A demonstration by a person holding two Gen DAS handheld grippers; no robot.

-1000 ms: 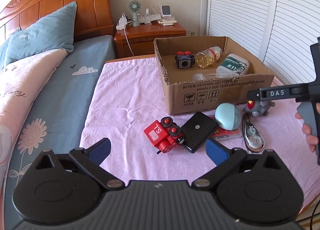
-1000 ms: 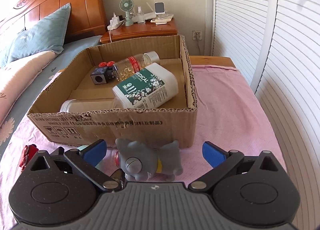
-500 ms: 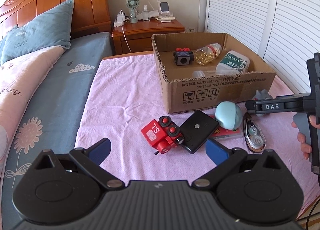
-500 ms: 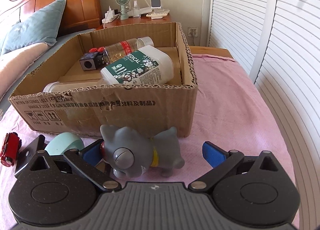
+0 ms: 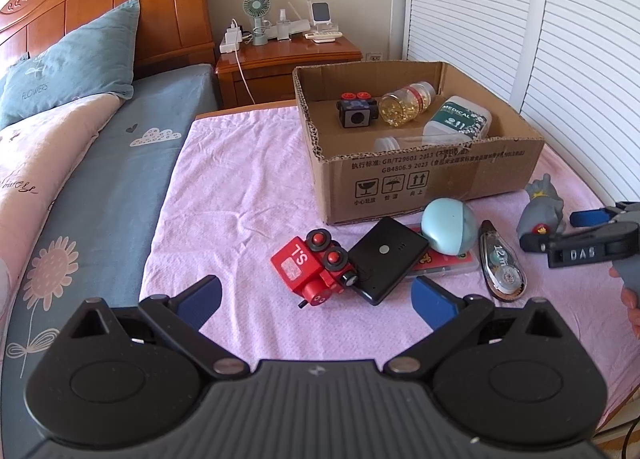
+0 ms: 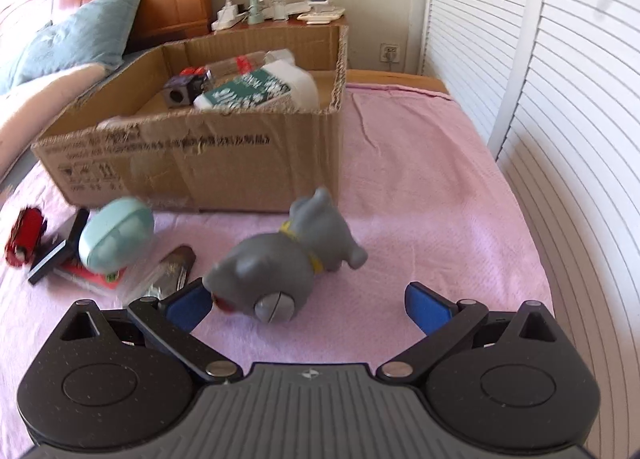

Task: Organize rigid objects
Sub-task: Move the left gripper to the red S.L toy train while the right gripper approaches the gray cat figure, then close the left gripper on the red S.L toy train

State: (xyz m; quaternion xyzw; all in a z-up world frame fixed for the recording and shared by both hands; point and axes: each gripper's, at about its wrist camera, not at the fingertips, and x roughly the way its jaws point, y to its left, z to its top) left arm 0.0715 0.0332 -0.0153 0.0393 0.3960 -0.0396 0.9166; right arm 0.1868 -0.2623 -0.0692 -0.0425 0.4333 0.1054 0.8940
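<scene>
A grey toy animal (image 6: 296,255) lies on the pink cloth in front of the cardboard box (image 6: 192,163). My right gripper (image 6: 308,305) is open, and the toy's head sits against its left finger, between the pads. The left wrist view shows the same toy (image 5: 542,211) beside the right gripper (image 5: 560,227). My left gripper (image 5: 318,299) is open over the cloth, just short of a red toy train (image 5: 312,269) and a black flat device (image 5: 386,253). A pale blue egg-shaped object (image 5: 448,231) and a correction tape (image 5: 500,263) lie nearby.
Inside the box (image 5: 432,179) lie a black cube toy (image 5: 356,113), a capsule bottle (image 5: 404,103) and a white medical bottle (image 5: 458,121). A bed with pillows (image 5: 72,71) is to the left, a nightstand (image 5: 288,55) behind, and louvred doors (image 5: 560,39) to the right.
My right gripper has pulled back and risen, swinging right, so the grey toy now lies farther ahead with its head by the left finger. The left view has shifted slightly.
</scene>
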